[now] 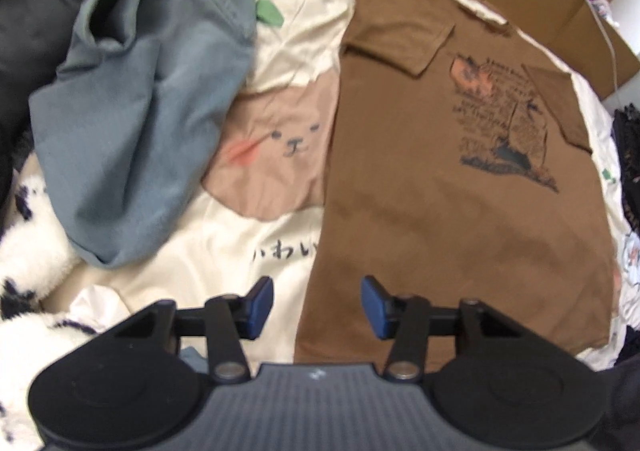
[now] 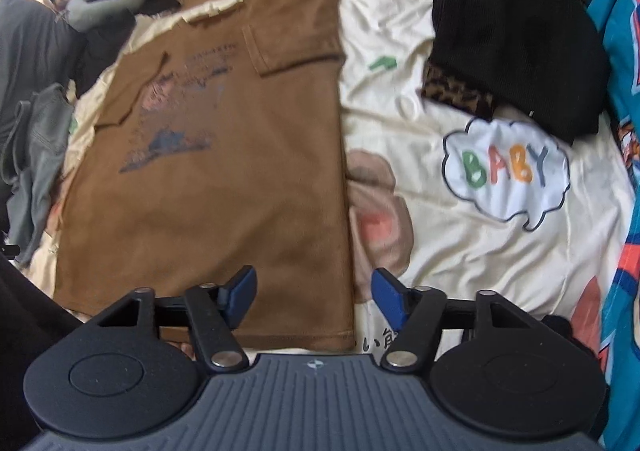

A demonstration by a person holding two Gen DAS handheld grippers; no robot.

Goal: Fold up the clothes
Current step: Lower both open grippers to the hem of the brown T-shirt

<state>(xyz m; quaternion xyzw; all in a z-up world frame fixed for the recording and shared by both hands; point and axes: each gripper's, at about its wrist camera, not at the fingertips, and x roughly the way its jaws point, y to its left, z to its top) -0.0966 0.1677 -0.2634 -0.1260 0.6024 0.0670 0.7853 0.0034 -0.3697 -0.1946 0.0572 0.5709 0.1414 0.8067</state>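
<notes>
Step in hand, by the look of it: reaching down for the two near hem corners of the one brown T-shirt (image 1: 440,179), which lies flat on the cream printed bedsheet (image 1: 248,315) with both sleeves already folded in over the body.

At left: one blue-grey garment (image 1: 144,99) heaped on the sheet, unfolded, well clear of the shirt. Next, the left gripper (image 1: 317,306), fingers released and part-way apart, nothing between them, straddling the shirt's left edge near the hem. Then the shirt itself, print side up. Then the right gripper (image 2: 313,296), fingers likewise apart and empty, over the shirt's right edge just above the hem corner. At far right: one black folded garment (image 2: 516,39) stacked on one leopard-print piece (image 2: 456,95), apparently finished.

Next move, as a judgement: lowering each pair of fingers over its edge, pinching both layers, then carrying the hem up toward the collar. Risk: catching the sheet along with the shirt.
</notes>
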